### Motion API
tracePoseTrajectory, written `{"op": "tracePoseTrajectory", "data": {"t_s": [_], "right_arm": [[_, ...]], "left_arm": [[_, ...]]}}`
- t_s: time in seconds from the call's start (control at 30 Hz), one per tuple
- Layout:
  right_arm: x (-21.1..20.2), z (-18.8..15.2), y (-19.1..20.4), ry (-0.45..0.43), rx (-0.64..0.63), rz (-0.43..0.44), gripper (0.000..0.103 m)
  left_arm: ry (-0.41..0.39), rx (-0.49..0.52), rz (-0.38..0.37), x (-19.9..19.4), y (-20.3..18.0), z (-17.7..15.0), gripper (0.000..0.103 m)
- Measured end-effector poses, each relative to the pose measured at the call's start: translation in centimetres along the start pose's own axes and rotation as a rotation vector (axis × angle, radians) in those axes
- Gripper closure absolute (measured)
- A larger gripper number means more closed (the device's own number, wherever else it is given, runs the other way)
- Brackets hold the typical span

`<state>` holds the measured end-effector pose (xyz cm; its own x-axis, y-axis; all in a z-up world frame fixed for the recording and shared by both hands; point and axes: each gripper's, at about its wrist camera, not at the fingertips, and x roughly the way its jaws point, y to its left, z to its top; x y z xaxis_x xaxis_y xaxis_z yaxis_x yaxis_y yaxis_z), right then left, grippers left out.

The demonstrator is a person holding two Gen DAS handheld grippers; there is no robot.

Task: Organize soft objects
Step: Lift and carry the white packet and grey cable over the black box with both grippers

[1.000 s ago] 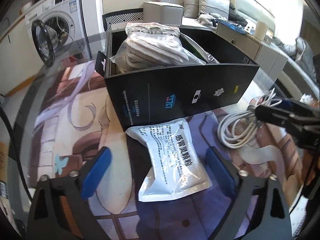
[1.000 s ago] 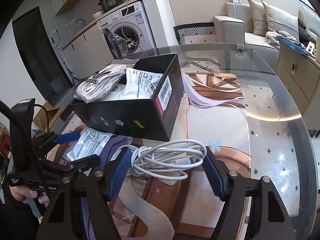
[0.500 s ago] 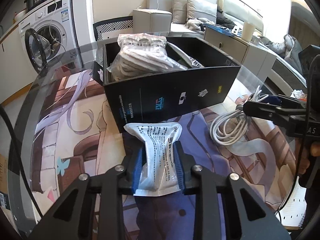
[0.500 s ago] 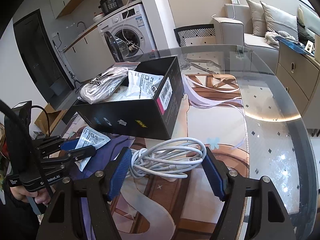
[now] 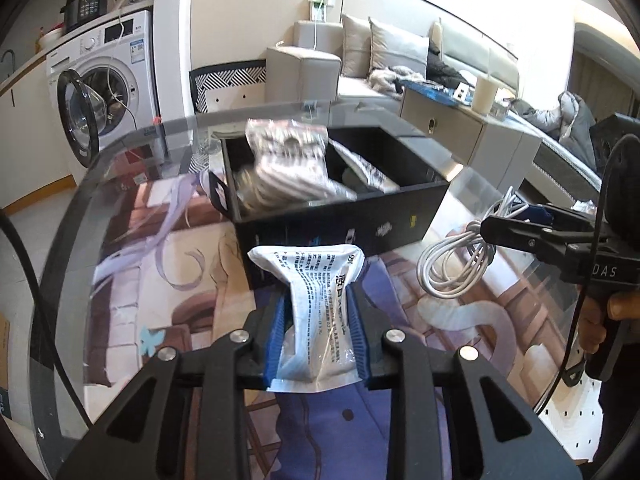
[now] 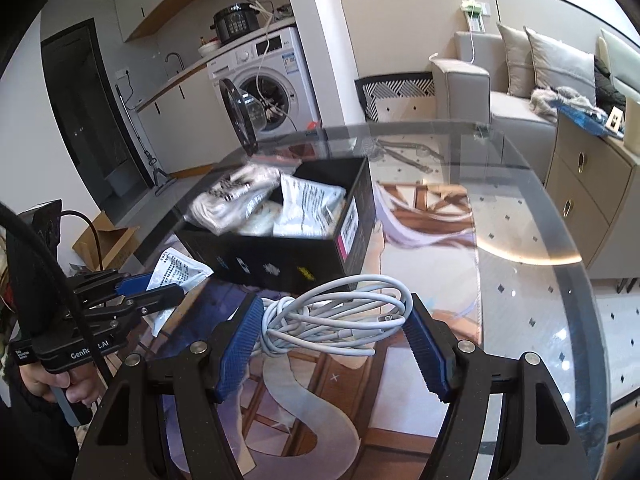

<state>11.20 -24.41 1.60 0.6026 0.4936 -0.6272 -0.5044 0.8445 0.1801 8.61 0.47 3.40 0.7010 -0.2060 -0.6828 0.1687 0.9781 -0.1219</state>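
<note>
Since the frame a second earlier, the left gripper (image 5: pixel 318 338) had closed from wide open onto the white printed pouch (image 5: pixel 320 300), and it now pinched the pouch at its middle between the blue pads (image 5: pixel 276 334) (its upper end flared out above them), just in front of the black box (image 5: pixel 340 228). The right gripper (image 6: pixel 334 338) stood spread around the coiled white cable (image 6: pixel 336 316), pads on either side of the coil on the glass table (image 6: pixel 540 280). Bagged soft items (image 5: pixel 288 168) filled the box.
</note>
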Motion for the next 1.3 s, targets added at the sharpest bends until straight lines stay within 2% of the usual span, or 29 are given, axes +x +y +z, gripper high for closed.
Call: {"op": "tracePoseTrajectory", "data": {"t_s": [0.43, 0.7, 0.97, 1.3], "right_arm": [[-2.2, 3.6, 1.5, -0.112, -0.050, -0.014, 0.032], [-1.0, 5.7, 1.6, -0.127, -0.070, -0.027, 0.032], [1.3, 7.1, 1.5, -0.116, -0.092, -0.046, 0.032], [4.5, 7.9, 2.1, -0.071, -0.154, -0.060, 0.032]], "left_arm": [[-0.106, -0.044, 0.033, -2.6, 1.7, 3.1, 0.075], [-0.157, -0.073, 0.049, -2.1, 3.0, 5.8, 0.075], [-0.158, -0.083, 0.053, 0.3, 3.3, 7.0, 0.075], [-0.120, -0.059, 0.045, 3.6, 2.7, 7.9, 0.075]]}}
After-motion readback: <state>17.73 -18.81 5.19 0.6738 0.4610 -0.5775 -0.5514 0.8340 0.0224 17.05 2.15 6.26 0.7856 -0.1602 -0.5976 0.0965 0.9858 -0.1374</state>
